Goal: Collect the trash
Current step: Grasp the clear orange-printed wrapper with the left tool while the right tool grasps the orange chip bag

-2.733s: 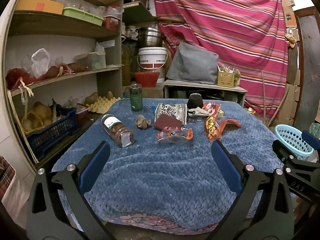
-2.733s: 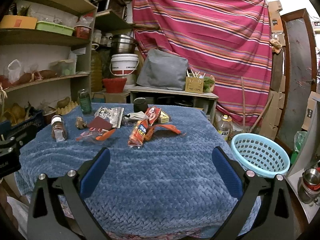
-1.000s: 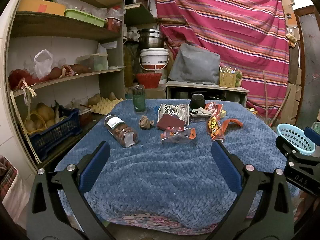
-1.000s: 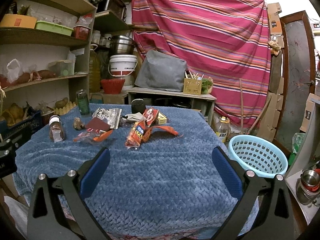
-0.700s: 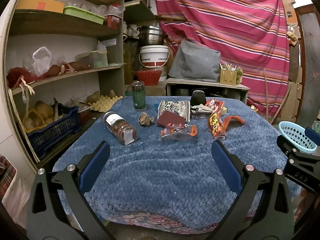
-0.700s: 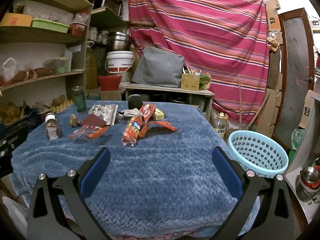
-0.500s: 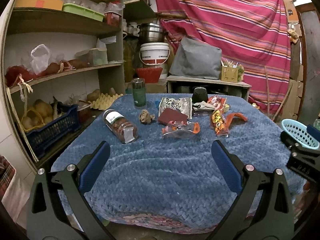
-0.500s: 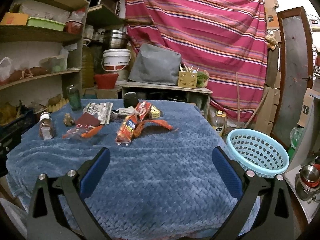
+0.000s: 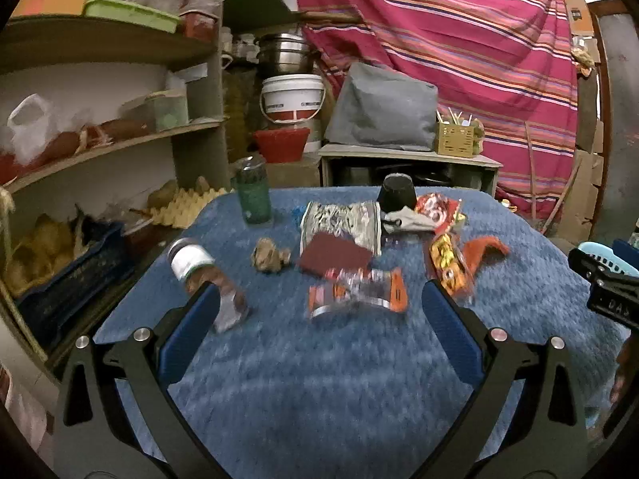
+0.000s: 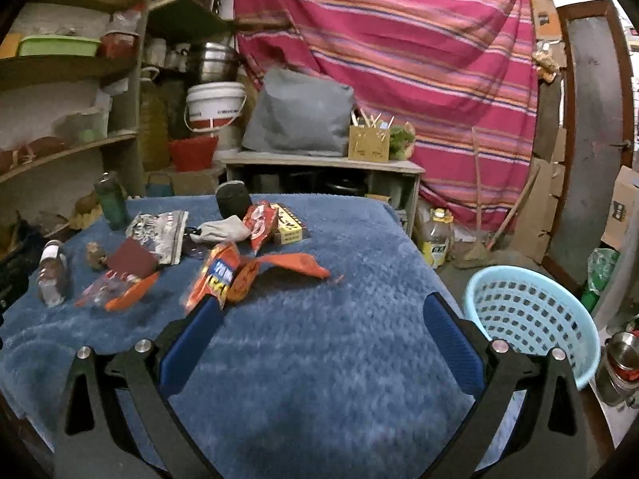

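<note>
Both tools spread wide, empty, over the desk (image 10: 359, 239).
I'd drop my right tool (image 10: 319, 327) flat onto the orange wrapper (image 10: 295, 263) ahead-left, basket (image 10: 531, 319) right.

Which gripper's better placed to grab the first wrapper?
Probably right. The right gripper is open, with the orange wrapper right at its left fingertip, and the blue basket sits on its right side. The left gripper, also open, faces the clear packet, but farther from the basket.
</note>
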The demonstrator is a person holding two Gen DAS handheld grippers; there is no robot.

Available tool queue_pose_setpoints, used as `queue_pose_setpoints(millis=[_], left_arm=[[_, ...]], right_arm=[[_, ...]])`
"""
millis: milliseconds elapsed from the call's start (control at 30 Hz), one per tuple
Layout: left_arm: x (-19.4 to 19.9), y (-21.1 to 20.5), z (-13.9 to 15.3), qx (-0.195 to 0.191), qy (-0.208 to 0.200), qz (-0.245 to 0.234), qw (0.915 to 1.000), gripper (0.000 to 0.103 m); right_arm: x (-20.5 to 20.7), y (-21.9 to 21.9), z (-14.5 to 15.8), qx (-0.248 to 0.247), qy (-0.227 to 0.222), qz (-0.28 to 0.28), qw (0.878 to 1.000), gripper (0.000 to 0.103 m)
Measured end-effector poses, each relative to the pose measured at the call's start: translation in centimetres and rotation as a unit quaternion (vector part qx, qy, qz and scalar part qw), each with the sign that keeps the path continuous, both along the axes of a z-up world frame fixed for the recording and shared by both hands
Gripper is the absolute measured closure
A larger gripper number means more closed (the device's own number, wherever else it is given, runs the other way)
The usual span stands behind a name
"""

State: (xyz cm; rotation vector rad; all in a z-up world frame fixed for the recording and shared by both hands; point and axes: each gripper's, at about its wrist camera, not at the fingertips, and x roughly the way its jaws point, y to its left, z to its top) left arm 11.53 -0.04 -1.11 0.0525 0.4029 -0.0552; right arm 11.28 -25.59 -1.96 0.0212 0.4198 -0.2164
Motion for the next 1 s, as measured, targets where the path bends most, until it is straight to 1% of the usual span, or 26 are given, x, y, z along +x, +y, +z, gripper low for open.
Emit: queue_pose_setpoints(millis=[67, 167, 300, 400, 467, 533, 667, 867, 1000], left_arm=[[1.5, -0.3, 0.3, 0.001, -0.003, 0.000, 1.0000, 0.005], [4.2, -0.7, 0.4, -0.008, 0.006, 0.000, 0.9999, 0.005], [6.7, -0.6, -1.0, -0.010, 0.028, 0.010, 0.9995, 0.005], [8.0, -0.2, -2.9, -0.020, 0.059, 0.013, 0.9980, 0.005], [8.8, -0.1, -3.8, -0.024, 0.081, 0.009, 0.9964, 0.005], [9.2, -0.3, -4.3, -0.024, 0.092, 0.001, 0.9955, 0.005], [9.4, -1.1, -4.6, -0.016, 0.095, -0.018, 0.9952, 0.005], [8.9, -3.4, -4.7, 0.024, 0.089, -0.050, 0.9945, 0.005], [9.3, -4.3, -5.3, 0.030, 0.113, -0.072, 0.9905, 0.005]], right_arm=[[1.8, -0.2, 0.4, 0.000, 0.003, 0.008, 1.000, 0.004], [4.5, -0.2, 0.5, -0.003, 0.016, 0.011, 1.000, 0.004], [7.3, -0.8, -0.3, 0.000, 0.036, 0.000, 0.999, 0.004], [7.5, -1.4, -1.5, 0.000, 0.044, -0.013, 0.999, 0.004], [7.8, -1.8, -2.4, 0.015, 0.056, -0.014, 0.998, 0.004], [8.3, -1.9, -2.8, 0.020, 0.063, -0.014, 0.998, 0.004], [8.7, -1.7, -3.5, 0.013, 0.074, -0.013, 0.997, 0.004], [9.0, -2.2, -3.5, 0.025, 0.077, -0.017, 0.997, 0.004], [8.8, -2.3, -3.4, 0.026, 0.077, -0.020, 0.996, 0.004]])
